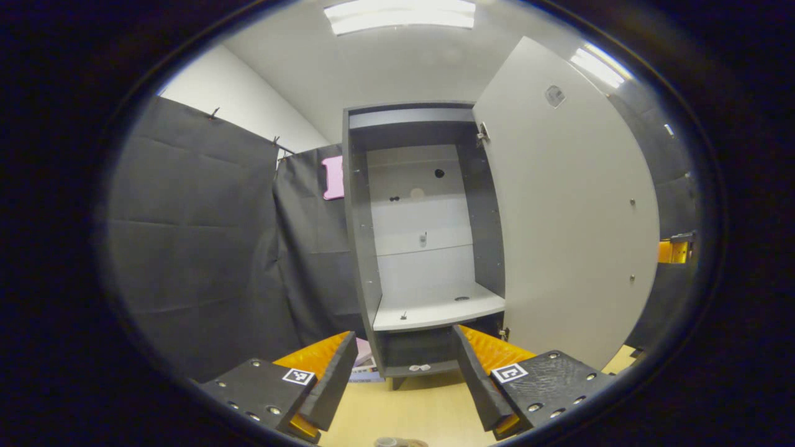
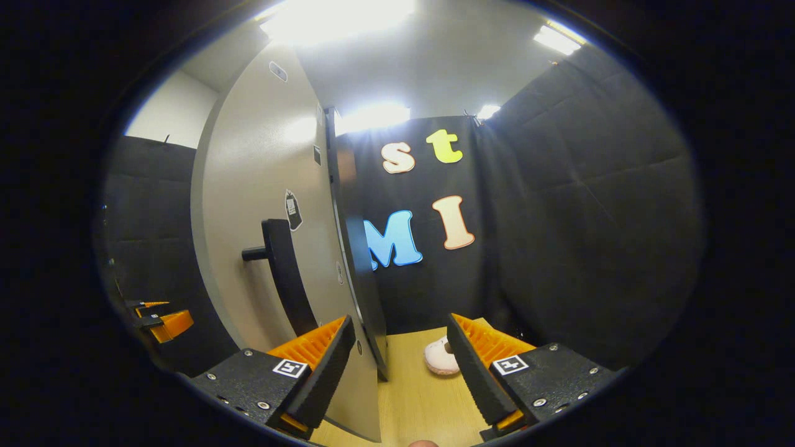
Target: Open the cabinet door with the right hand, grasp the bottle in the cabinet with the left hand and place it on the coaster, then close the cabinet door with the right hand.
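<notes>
The grey cabinet (image 1: pixel 362 248) stands open, its door (image 1: pixel 571 211) swung out to the right. The pale shelf (image 1: pixel 435 308) inside holds no bottle. My left gripper (image 1: pixel 405 335) is open in front of the cabinet, a little below that shelf. A small grey round thing (image 1: pixel 397 442) peeks in at the bottom edge; I cannot tell what it is. In the right gripper view the door (image 2: pixel 261 186) with its black handle (image 2: pixel 282 273) stands close on the left. My right gripper (image 2: pixel 400 321) is open, the door's free edge in its gap. A pale round coaster (image 2: pixel 440 360) lies on the table.
The wooden table (image 1: pixel 428 403) runs under both grippers. Black cloth walls close the booth on the left (image 1: pixel 205 248) and right (image 2: pixel 590 236). A part of the right gripper (image 1: pixel 677 251) shows past the door's edge. The left gripper (image 2: pixel 158 320) shows beyond the door.
</notes>
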Motion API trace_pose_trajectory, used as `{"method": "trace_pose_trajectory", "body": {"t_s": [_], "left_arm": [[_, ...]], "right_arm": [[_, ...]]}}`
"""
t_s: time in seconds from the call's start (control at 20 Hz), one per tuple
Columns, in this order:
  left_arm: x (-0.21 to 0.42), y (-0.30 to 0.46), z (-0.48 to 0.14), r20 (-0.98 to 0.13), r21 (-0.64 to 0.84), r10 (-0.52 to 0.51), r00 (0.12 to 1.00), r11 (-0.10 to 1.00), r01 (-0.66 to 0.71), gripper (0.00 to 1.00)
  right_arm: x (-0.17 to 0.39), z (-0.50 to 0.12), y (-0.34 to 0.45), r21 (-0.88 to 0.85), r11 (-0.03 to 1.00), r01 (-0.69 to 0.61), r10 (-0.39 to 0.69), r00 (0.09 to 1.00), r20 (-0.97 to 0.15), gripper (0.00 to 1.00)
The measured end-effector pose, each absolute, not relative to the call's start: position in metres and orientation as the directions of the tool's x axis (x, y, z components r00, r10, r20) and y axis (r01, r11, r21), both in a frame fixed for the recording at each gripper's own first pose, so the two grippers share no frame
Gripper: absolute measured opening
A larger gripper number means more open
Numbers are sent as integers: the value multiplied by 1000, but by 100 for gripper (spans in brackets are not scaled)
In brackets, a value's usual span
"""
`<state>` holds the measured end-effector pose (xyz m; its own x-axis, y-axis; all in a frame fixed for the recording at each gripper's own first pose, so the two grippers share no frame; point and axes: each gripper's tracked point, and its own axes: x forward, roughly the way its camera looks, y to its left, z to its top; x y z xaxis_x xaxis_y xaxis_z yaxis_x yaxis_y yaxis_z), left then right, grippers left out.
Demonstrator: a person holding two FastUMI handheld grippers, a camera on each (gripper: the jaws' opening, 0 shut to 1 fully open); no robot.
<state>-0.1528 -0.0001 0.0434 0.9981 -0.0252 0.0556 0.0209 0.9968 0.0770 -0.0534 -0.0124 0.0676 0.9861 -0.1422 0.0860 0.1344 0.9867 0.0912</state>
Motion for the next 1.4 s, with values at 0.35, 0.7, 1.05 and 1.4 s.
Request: {"method": "trace_pose_trajectory", "body": {"t_s": [0.35,0.7,1.05,1.4], "left_arm": [[-147,1,43,70,59,-40,997,998,36,87],[-143,3,43,74,39,-22,997,999,19,87],[-142,4,41,55,25,-18,998,1000,16,87],[-140,-1,42,62,39,-80,995,996,77,87]], "right_arm": [[-51,73,13,-19,992,122,-119,987,110,92],[-49,69,48,-25,997,72,-69,993,94,88],[-43,72,88,-59,997,58,-52,994,95,92],[-28,71,108,-28,992,125,-121,986,114,92]]}}
